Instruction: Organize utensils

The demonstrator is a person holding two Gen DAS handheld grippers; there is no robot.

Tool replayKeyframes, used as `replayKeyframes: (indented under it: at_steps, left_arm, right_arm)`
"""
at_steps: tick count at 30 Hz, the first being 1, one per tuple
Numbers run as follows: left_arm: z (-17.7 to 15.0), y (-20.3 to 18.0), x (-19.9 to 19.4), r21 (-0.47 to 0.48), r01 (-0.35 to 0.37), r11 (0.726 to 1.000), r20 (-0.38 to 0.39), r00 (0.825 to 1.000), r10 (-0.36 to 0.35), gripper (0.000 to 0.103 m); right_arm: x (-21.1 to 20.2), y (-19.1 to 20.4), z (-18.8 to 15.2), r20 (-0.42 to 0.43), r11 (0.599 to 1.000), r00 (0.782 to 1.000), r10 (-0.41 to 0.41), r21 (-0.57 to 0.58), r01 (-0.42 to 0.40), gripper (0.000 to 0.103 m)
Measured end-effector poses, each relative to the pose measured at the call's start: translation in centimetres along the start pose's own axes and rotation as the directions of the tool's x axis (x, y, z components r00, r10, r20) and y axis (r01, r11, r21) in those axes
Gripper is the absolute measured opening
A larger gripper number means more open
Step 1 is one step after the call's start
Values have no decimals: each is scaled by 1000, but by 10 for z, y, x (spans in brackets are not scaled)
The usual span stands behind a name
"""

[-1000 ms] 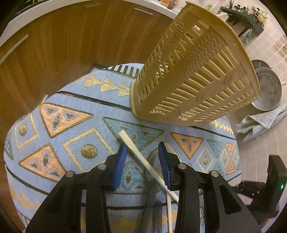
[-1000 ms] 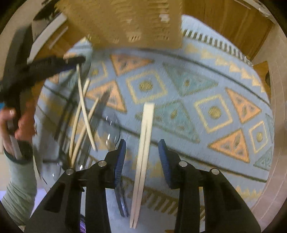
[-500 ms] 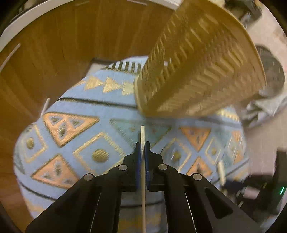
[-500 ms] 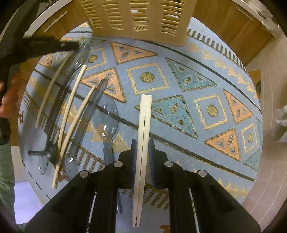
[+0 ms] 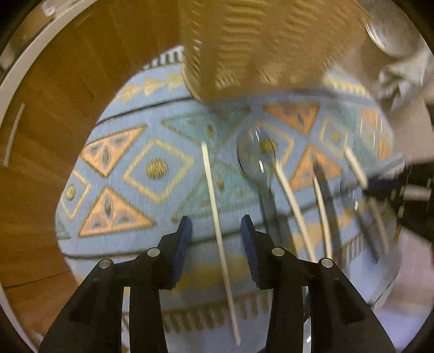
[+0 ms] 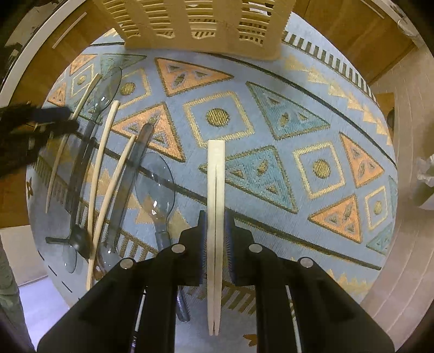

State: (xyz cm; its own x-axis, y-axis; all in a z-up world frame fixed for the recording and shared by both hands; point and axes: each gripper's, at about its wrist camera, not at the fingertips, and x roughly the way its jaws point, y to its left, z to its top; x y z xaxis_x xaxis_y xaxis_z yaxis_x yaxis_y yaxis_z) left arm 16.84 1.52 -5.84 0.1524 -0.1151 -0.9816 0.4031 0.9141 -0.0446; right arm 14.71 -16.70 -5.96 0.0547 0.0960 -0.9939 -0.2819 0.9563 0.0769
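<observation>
Right wrist view: right gripper (image 6: 216, 225) clamped on pair of cream chopsticks (image 6: 216, 173), left gripper (image 5: 216, 235) opening around single pale chopstick (image 5: 214, 195).

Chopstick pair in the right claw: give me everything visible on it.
The chopstick pair is two pale cream sticks, plastic or bamboo by the look, lying side by side and touching along most of their length, blunt ends pointing toward the basket. It runs straight up the right wrist view, between the right claw pads, which press its sides. Whether it is lifted off the patterned cloth cannot be told.
</observation>
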Motion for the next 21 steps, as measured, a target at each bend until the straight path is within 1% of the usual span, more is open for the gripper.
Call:
replayKeyframes:
  at_steps: [2,4,5,6,8,10,11,12,13,14,16,17,18,19,20,21]
  left_arm:
    - [-8,-7,1,36,-18,999,-16,1000,19,37]
    - [-12,-14,2,62,-62,996,-9,998,63,36]
    - [-14,-21,3,87,-91,992,2,996,91,29]
    - [-15,-24,3,95,-88,992,9,996,87,24]
    - [-17,-26,3,82,-108,991,28,994,106,7]
    - [-19,-25,3,61,-111,992,45,993,108,3]
    - [-21,-23,3,41,-97,994,56,994,95,3]
    - [-24,-20,0,23,-80,996,82,994,78,3]
    - [-28,-16,-5,16,-76,997,112,991,73,3]
    - [-33,-12,-11,1,-73,997,150,986,72,3]
    - [-42,-3,-26,-46,-38,998,226,973,48,3]
    - [-48,2,-40,-86,0,996,289,957,25,3]
    - [-52,5,-49,-101,24,995,330,944,10,3]
    - [-56,8,-60,-112,56,992,382,924,-9,3]
    - [-61,11,-77,-120,99,988,456,890,-33,3]
    - [-64,12,-91,-116,134,984,513,857,-56,3]
  right_arm:
    - [-1,0,1,-8,1000,1000,-6,-7,6,14]
    - [1,9,1,-9,999,999,-31,-20,31,14]
    - [4,18,0,-6,999,999,-45,-30,45,12]
    - [4,25,-4,3,998,999,-52,-36,52,11]
    - [2,37,-7,36,994,996,-86,-58,88,11]
    - [0,41,-12,64,994,994,-89,-60,93,10]
    - [-2,43,-17,83,995,994,-77,-60,82,11]
    - [-3,44,-22,107,995,992,-67,-61,74,11]
    - [-11,45,-28,162,995,985,-58,-66,69,10]
    - [-16,44,-35,188,996,981,-49,-67,62,10]
    - [-31,40,-46,253,998,967,6,-58,9,10]
    - [-41,40,-52,291,998,956,38,-56,-23,10]
    - [-49,41,-57,323,998,945,51,-55,-35,11]
    - [-56,41,-61,352,997,934,59,-58,-41,11]
    - [-66,42,-66,394,996,916,77,-68,-54,10]
    - [-77,42,-71,438,994,893,103,-75,-78,10]
